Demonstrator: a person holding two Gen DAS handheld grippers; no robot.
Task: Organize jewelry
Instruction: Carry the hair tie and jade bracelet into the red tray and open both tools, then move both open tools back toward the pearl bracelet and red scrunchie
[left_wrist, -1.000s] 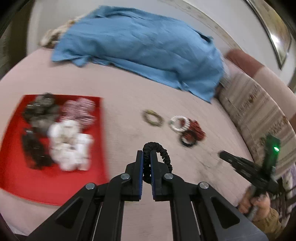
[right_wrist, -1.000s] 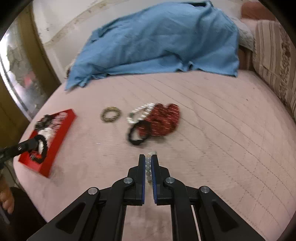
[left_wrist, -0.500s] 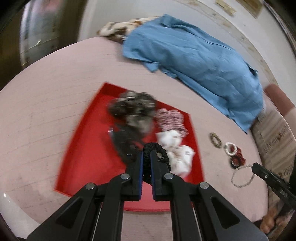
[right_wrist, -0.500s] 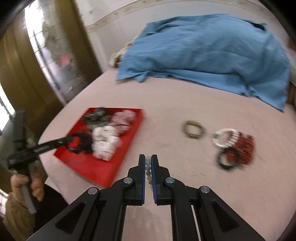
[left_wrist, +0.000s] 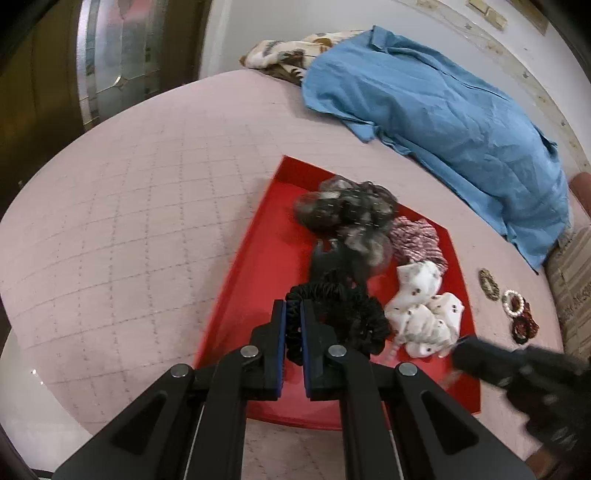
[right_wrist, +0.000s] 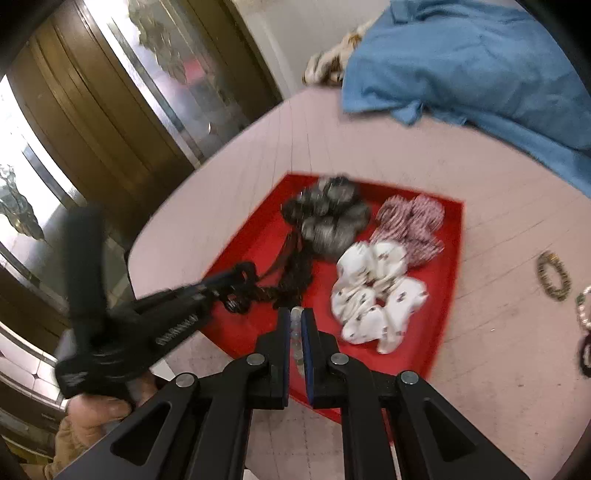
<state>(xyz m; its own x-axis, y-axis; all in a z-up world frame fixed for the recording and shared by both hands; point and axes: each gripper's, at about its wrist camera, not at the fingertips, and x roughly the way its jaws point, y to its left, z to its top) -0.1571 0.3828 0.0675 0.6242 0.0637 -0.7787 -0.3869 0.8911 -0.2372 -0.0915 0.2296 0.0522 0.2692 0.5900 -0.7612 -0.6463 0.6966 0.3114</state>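
Observation:
My left gripper (left_wrist: 293, 308) is shut on a black fabric-wrapped band (left_wrist: 314, 290), low over the near part of the red tray (left_wrist: 273, 258). In the tray lie grey scrunchies (left_wrist: 347, 214), red-striped ones (left_wrist: 415, 240), white patterned ones (left_wrist: 424, 306) and black ones (left_wrist: 354, 317). My right gripper (right_wrist: 295, 314) is shut on a pale bead bracelet (right_wrist: 295, 323), just over the red tray's (right_wrist: 448, 258) near edge. The left gripper (right_wrist: 229, 278) appears at the left of the right wrist view. On the bedcover lie an olive bracelet (left_wrist: 488, 280), a pearl bracelet (left_wrist: 513, 302) and dark red ones (left_wrist: 522, 325).
The tray rests on a pink quilted bedcover (left_wrist: 147, 203). A blue cloth (left_wrist: 424, 110) and a patterned cloth (left_wrist: 280, 55) lie at the far side. A striped cushion (left_wrist: 570, 288) borders the right. A wood and glass door (right_wrist: 110, 110) stands past the bed's left edge.
Both grippers have swung left, away from the loose bracelets, to over the red tray. The left still grips the black band, the right the bead bracelet.

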